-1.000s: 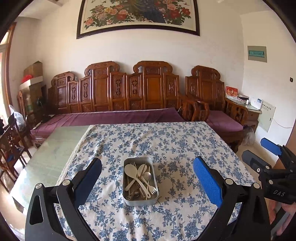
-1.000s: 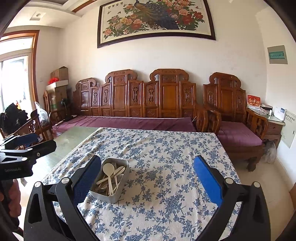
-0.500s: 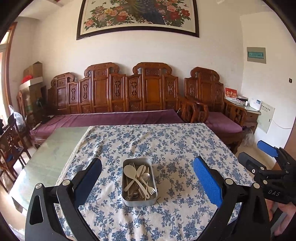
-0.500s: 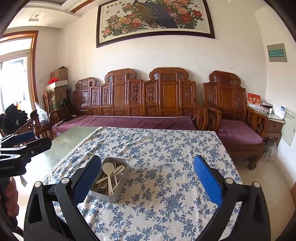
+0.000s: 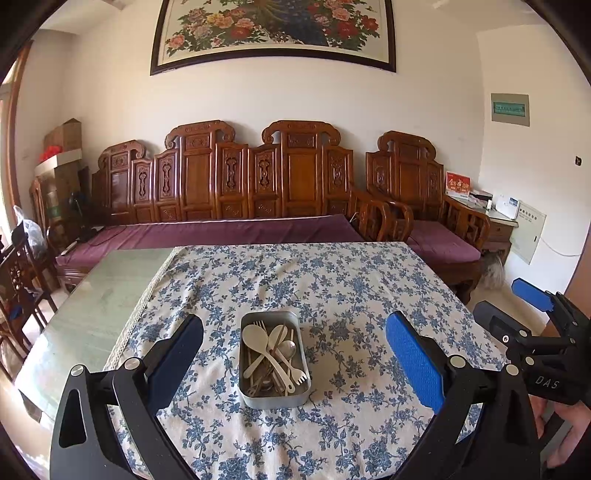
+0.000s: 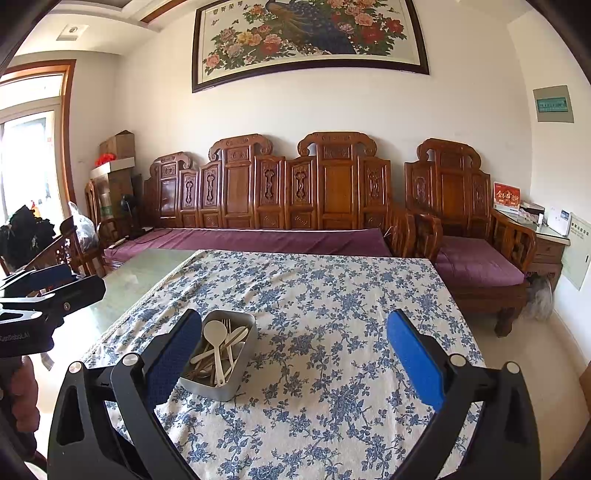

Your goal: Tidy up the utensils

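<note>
1. Both grippers, left gripper (image 5: 293,354) and right gripper (image 6: 293,352), hang spread wide, grasping nothing.
2. I see the tin (image 5: 272,395) of utensils (image 5: 271,350) on the tablecloth (image 5: 332,288), near me.
3. I judge them light, stiff, slippery; I'd pinch a handle mid-length.

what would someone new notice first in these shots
Most likely the metal tin heaped with pale spoons and forks, alone on the blue floral tablecloth, centred between the open left gripper. The right gripper is open too, with the tin by its left finger. Behind the table, a carved wooden sofa lines the wall under a large peacock painting.
</note>
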The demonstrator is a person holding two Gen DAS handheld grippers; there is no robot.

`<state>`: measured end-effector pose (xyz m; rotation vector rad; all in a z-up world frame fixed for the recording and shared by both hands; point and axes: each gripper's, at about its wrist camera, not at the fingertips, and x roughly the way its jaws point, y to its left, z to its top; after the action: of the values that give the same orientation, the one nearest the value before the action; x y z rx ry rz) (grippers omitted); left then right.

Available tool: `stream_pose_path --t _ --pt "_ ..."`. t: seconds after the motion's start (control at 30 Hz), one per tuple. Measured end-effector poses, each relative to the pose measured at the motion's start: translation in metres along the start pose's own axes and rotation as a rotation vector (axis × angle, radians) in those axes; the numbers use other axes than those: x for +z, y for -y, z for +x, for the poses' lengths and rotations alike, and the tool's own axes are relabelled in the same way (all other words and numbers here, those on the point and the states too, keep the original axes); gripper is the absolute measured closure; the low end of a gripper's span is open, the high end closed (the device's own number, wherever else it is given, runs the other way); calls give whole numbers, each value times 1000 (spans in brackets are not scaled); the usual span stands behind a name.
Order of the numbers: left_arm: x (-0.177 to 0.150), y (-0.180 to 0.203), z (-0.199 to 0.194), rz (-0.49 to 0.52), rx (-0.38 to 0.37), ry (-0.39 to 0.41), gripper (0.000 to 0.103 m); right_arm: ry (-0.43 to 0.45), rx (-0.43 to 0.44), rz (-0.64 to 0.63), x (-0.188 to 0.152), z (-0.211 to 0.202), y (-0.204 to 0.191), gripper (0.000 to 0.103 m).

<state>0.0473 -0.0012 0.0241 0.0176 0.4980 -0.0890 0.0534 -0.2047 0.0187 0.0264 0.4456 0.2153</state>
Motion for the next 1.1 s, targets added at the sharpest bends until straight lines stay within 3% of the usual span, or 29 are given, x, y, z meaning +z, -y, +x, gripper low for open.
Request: stream_pose_path --t 1.1 --pt "-6 -1 4 1 10 0 7 -7 -5 0 -6 7 0 2"
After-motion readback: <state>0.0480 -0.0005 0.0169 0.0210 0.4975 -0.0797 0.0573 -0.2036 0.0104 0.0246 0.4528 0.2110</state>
